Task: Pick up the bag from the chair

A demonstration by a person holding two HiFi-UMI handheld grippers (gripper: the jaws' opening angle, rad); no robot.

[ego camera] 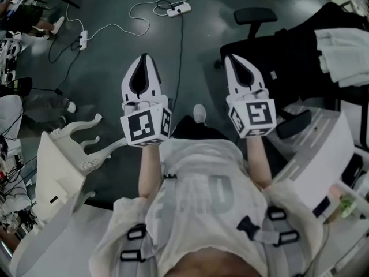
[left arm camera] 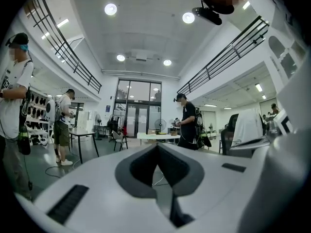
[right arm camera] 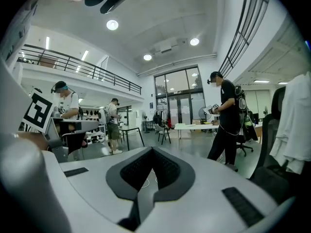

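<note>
White bag [ego camera: 343,52] on black chair [ego camera: 282,53], left gripper [ego camera: 144,56], right gripper [ego camera: 229,57], jaws together, empty.

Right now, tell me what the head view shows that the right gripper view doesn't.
Head view only: the person's own shirt and harness straps, and a power strip on the dark floor. Right gripper view only: a person in black standing by a white table, and glass doors behind. Both: the right claw, shut and empty, and the black chair with white cloth draped on it.
</note>
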